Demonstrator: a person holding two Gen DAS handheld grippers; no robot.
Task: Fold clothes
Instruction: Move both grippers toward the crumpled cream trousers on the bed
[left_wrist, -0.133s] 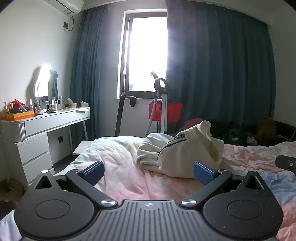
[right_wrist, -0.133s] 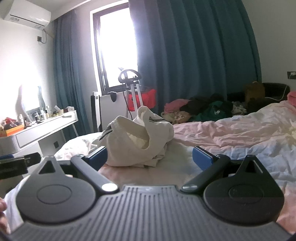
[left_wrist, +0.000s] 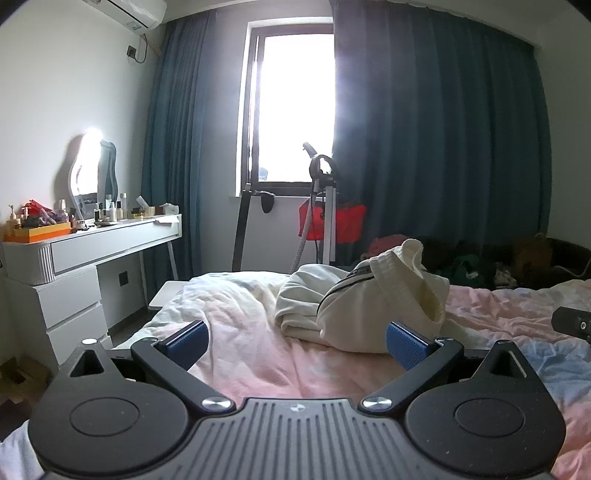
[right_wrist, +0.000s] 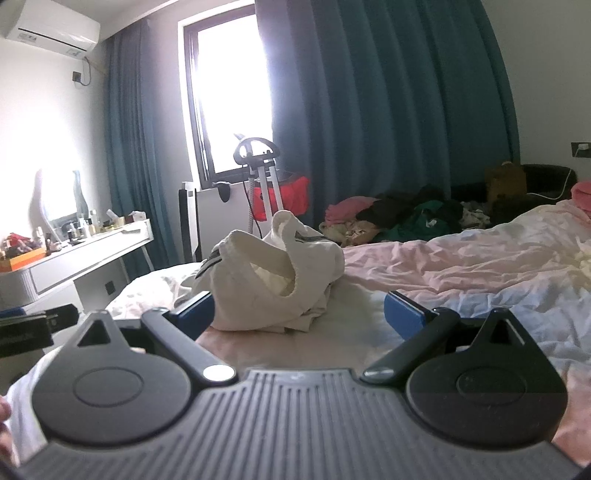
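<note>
Nothing has shifted: both hand-held grippers, left (left_wrist: 297, 341) and right (right_wrist: 299, 314), gape wide, empty, before the cream garment (left_wrist: 369, 299).

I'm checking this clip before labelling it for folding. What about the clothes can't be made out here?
- Cream garment: bunched in a heap in both views, so its type, sleeves and hem are hidden in its own folds.
- Its near edge: the left gripper pad covers it in the left view, the right gripper pad in the right.
- Dark clothes pile: too small and tangled to count.
</note>
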